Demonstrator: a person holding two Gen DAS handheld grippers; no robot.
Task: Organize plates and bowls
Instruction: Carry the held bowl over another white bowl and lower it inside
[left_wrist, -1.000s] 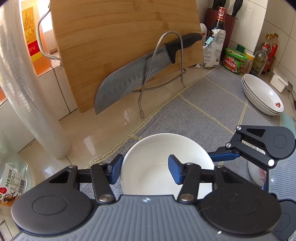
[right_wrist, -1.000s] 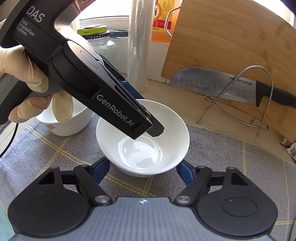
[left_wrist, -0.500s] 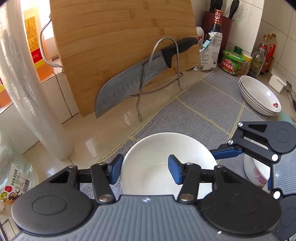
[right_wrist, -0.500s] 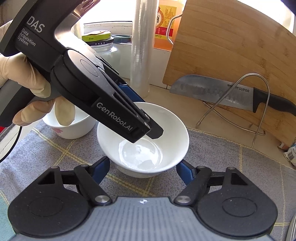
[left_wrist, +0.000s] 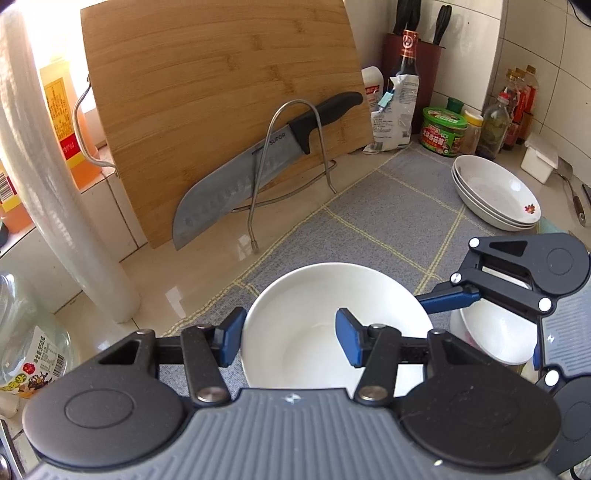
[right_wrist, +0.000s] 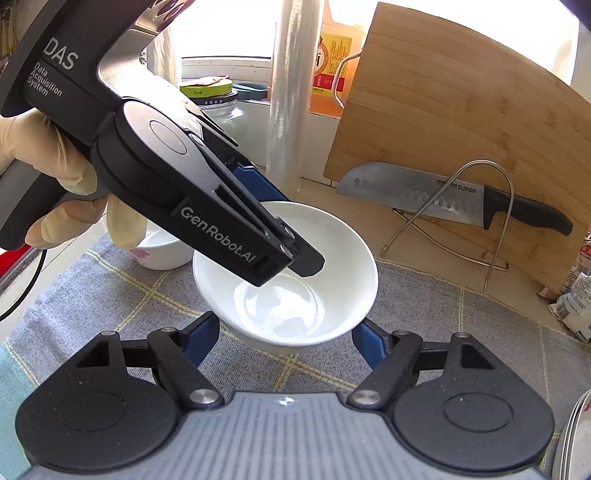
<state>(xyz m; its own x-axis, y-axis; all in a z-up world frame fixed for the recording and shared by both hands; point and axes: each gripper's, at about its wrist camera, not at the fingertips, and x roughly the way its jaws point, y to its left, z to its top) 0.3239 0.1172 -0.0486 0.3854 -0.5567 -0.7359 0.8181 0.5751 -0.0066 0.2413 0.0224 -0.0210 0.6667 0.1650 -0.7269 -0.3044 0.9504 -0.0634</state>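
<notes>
Bowl (left_wrist: 332, 325), plain white, sits on the grey checked mat (left_wrist: 391, 218) w/ my left claw (left_wrist: 290, 338) straddling its rim: one blue pad outside the wall, the other inside the bowl. Pads are part-way apart and I can't tell if they're actually pinching the rim. From the right cam the same bowl (right_wrist: 332, 236) is dead ahead, left claw (right_wrist: 295, 258) angled down into it from upper left, gloved hand (right_wrist: 48, 162) on the handle.

Right claw (right_wrist: 286, 334) is wide, a blue pad either side of the bowl's base, low by the mat (right_wrist: 443, 314). Can't tell if they touch the bowl. In the left cam the right claw (left_wrist: 454, 297) shows at the right edge, one blue finger reaching toward the bowl's rim.

Small flower-print bowl (left_wrist: 495, 332) sits just beside the white one, partly behind the right claw; the right cam shows it (right_wrist: 159, 251) behind my gloved hand. Stack of shallow plates (left_wrist: 495, 192) is well apart, far side of the mat.

On the counter (left_wrist: 155, 280) behind: cutting board (left_wrist: 221, 96) leaning upright, knife (left_wrist: 258, 173) resting in a wire rack (left_wrist: 295, 155) in front of it, roll of plastic wrap (left_wrist: 55, 192) standing upright at left.
</notes>
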